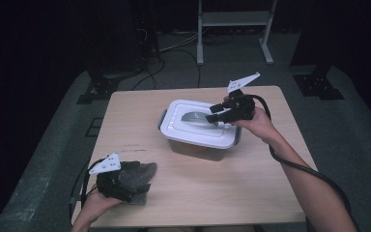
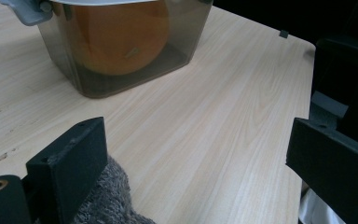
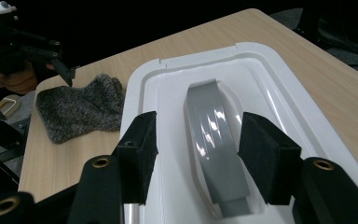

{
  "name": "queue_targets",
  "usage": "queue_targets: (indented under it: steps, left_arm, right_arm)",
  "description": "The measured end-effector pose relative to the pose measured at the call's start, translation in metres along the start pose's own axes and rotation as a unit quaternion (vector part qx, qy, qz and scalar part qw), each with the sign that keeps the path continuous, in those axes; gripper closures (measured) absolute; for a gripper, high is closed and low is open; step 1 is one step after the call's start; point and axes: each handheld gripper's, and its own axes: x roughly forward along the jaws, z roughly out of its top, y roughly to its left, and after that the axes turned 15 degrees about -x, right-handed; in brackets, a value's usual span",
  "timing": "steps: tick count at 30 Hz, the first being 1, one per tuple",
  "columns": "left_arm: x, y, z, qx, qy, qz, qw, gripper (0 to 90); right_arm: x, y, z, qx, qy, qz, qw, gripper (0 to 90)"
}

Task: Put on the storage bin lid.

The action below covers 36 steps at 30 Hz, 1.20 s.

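While your right hand-held gripper (image 3: 193,156) straddles the grey plastic lid handle (image 3: 214,140) with jaws half-open, untouching, your left hand-held gripper (image 2: 191,158) gapes wide over the bench (image 2: 223,116)

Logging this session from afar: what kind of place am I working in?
Probably a lab or recording studio rather than a home: a bare wooden table on grey carpet, black surroundings, loose floor cables and a metal equipment stand behind.

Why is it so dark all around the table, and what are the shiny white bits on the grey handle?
High view: light falls on the table alone, so the room behind goes black, and the picture is a little soft. Right gripper view: the white streaks on the grey handle are glare from the lamp. Left gripper view: the near fingers look blurry.
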Motion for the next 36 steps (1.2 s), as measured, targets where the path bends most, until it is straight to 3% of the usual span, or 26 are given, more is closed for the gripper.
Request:
queue_targets:
  steps: [16,36]
  left_arm:
    - [0.000,-0.001,0.000,-0.001,-0.001,-0.001,1.0000,4.7]
    - [0.001,0.000,0.000,-0.002,-0.002,0.000,1.0000,4.7]
  right_arm:
    - [-0.034,0.018,-0.018,0.007,-0.010,-0.008,0.9999,42.9]
    - [-0.061,0.038,-0.061,0.037,-0.014,-0.022,0.9990,40.4]
